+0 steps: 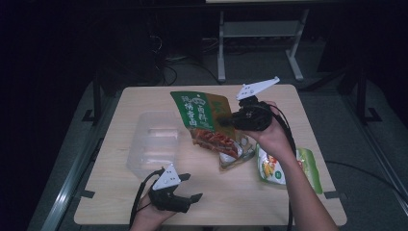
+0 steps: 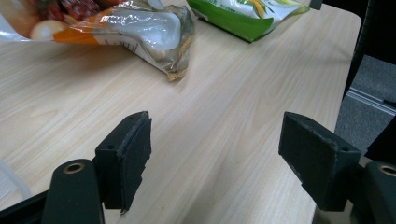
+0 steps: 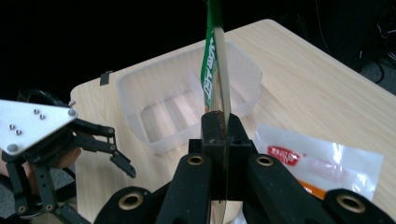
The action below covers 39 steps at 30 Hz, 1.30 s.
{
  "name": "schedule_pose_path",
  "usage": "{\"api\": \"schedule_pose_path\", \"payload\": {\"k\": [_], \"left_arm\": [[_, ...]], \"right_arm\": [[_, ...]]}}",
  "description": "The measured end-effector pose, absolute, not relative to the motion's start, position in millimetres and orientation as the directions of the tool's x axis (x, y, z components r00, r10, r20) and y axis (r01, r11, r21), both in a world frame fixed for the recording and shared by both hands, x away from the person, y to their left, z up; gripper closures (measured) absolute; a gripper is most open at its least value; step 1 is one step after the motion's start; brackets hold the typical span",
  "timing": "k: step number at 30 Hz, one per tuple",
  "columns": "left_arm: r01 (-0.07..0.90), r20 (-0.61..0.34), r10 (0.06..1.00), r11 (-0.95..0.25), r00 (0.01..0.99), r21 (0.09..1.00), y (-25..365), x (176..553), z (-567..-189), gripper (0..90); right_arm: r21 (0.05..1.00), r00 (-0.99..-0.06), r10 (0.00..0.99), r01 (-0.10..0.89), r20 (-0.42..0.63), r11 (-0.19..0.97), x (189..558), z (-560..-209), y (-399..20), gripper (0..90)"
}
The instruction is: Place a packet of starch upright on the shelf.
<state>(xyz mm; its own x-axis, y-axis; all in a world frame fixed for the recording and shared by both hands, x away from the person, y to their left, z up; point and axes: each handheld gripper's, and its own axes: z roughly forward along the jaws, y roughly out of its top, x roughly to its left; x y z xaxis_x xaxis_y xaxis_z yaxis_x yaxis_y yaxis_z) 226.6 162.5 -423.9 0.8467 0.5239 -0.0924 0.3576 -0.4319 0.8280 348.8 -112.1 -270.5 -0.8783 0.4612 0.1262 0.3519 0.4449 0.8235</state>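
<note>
Right gripper (image 1: 230, 120) pinches a green snack bag (image 1: 204, 118) edge, lifted above the table's (image 1: 288, 192) middle — left gripper (image 1: 190, 188), jaws spread, rests near the front edge beside a clear plastic tub (image 1: 154, 142).

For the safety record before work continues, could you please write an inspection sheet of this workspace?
Surface: light wooden table, no spills seen.
Job's things: green printed snack pouch lifted on edge, clamped in the right gripper; clear plastic tub, nothing inside.
Clutter: orange-and-clear food pouch; green-and-white pouch, both lying flat.
Grippers: left gripper low near the table's front edge, jaws apart, holding nothing.
Cables: black cable trails from the left gripper.
Surroundings: dark room; grey metal stand behind.
</note>
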Motion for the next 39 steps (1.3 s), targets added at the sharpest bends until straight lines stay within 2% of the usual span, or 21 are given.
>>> {"api": "schedule_pose_path", "payload": {"k": [17, 28, 39], "left_arm": [[0.35, -0.084, 0.517, -0.442, 0.852, 0.826, 162, 226, -425, 24.9], [0.342, -0.073, 0.512, -0.455, 0.856, 0.822, 163, 228, -425, 24.9], [0.351, -0.085, 0.52, -0.437, 0.85, 0.828, 163, 228, -426, 24.7]], "right_arm": [[0.835, -0.896, 0.424, 0.33, 0.132, 0.439, 367, -261, -76, 90.0], [0.838, -0.914, 0.391, 0.296, 0.109, 0.458, 390, -249, -38, 90.0], [0.829, -0.919, 0.377, 0.299, 0.116, 0.472, 410, -254, -6, 90.0]]}}
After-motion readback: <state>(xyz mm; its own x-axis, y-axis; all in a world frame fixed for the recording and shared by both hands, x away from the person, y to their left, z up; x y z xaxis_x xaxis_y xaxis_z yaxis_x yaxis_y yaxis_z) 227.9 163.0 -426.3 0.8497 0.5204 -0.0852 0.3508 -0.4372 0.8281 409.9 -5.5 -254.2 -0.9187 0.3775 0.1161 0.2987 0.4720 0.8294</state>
